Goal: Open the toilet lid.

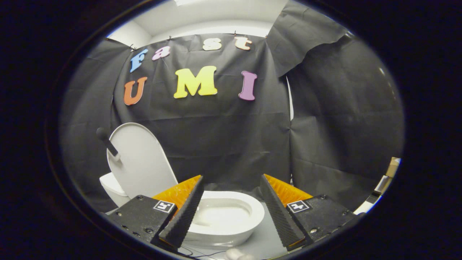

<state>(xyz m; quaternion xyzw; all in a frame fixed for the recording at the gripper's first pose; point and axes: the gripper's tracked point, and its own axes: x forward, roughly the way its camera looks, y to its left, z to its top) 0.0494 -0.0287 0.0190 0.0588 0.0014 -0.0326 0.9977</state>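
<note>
You have a white toilet lid (139, 162) standing raised, plain and unpatterned, with a dark grey handle (107, 143) stuck on its edge. Your toilet bowl (231, 216) is the same glossy white, shading to a duller white inside. Behind it your booth wall (223, 144) is black cloth, creased. Between the spread fingers of your gripper (231, 213) you see that white bowl. The floor (265, 242) beside it is pale grey.
</note>
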